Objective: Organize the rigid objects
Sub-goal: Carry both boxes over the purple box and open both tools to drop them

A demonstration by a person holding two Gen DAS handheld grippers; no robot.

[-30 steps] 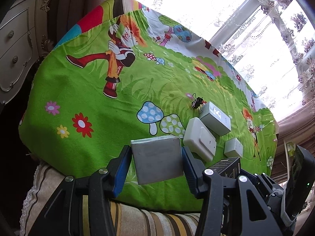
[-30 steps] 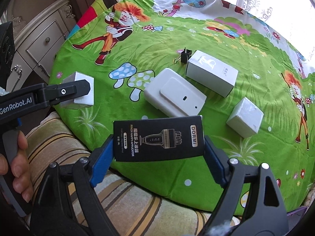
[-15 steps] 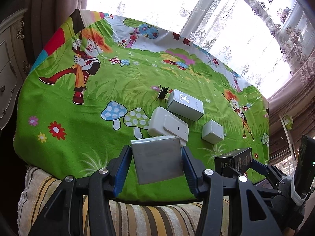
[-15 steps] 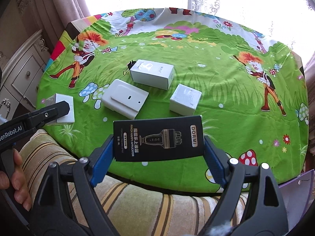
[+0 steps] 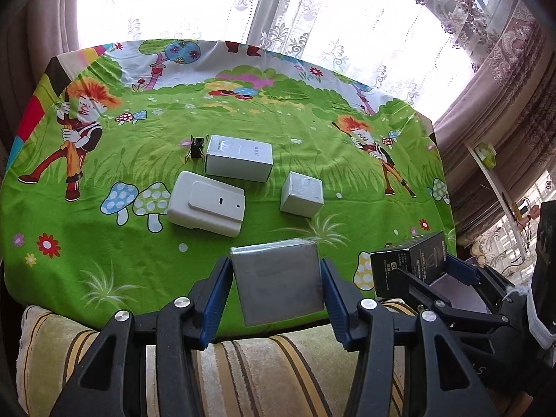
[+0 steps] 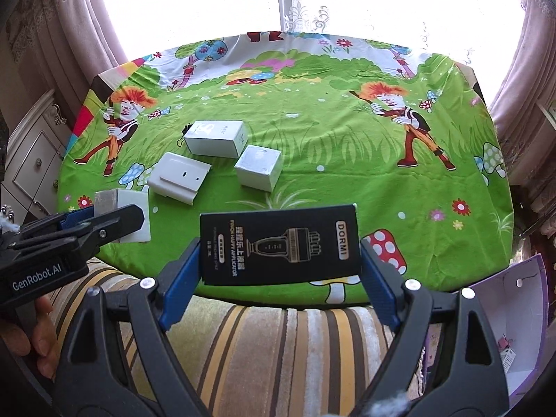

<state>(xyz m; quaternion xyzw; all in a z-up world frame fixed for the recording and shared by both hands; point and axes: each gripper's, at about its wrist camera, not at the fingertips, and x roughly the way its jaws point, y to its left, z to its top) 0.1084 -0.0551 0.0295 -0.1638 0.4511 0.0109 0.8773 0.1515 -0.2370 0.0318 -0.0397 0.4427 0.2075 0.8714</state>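
Between the blue pads of the left gripper [image 5: 276,283] sits a grey square box [image 5: 278,283], clamped on both sides above the near edge of a table with a green cartoon cloth [image 5: 104,243]. Just to its right, the right gripper [image 6: 279,245] grips a black DORMI carton [image 6: 279,245] across its short ends, over a striped cushion [image 6: 260,340]. Ahead of both tools, three items lie on the cloth: a white flat case [image 5: 206,205], a small white cube box [image 5: 301,198] to its right, and beyond them a white oblong box [image 5: 238,158]. Touching or just beside that box's left end stands a black binder clip [image 5: 196,146]. Farthest off, lace curtains [image 5: 295,17] hang before a bright window
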